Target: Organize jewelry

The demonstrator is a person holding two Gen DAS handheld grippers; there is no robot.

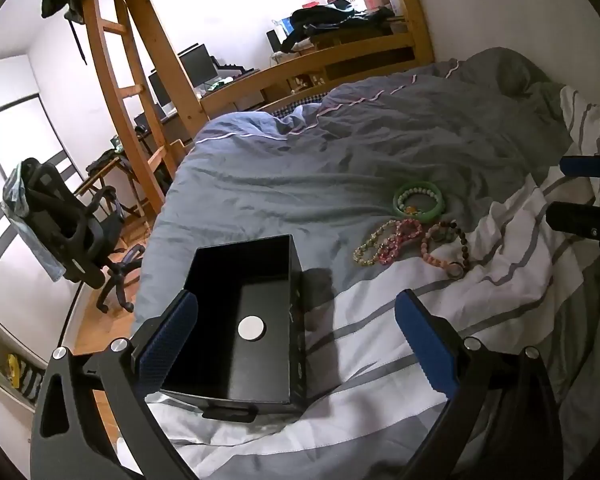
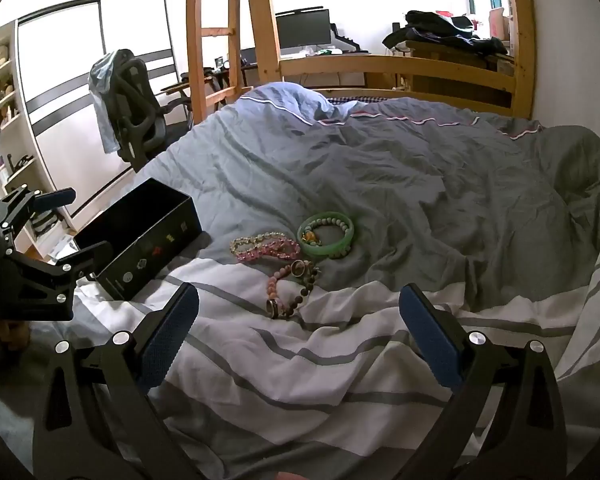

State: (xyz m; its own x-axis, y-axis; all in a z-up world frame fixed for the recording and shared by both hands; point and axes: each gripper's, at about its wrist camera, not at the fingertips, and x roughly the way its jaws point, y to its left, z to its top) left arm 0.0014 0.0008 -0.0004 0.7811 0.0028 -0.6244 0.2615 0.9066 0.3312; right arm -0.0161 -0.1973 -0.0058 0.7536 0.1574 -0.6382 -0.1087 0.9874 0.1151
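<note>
Green bangle (image 2: 327,233) ringing beaded bracelets (image 2: 265,247)

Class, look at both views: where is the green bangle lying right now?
The green bangle lies on the grey duvet, right of the black box, just beyond the pink bead bracelets.

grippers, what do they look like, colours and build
Both are alike: the left gripper and right gripper have black angular linkage arms with triangular cutouts, joined by round silver bolts. Each finger carries a long blue textured pad. No cables, sleeves or printed markings show. The right wrist view also catches the left gripper from the side, with the same black frame and blue pad.
</note>
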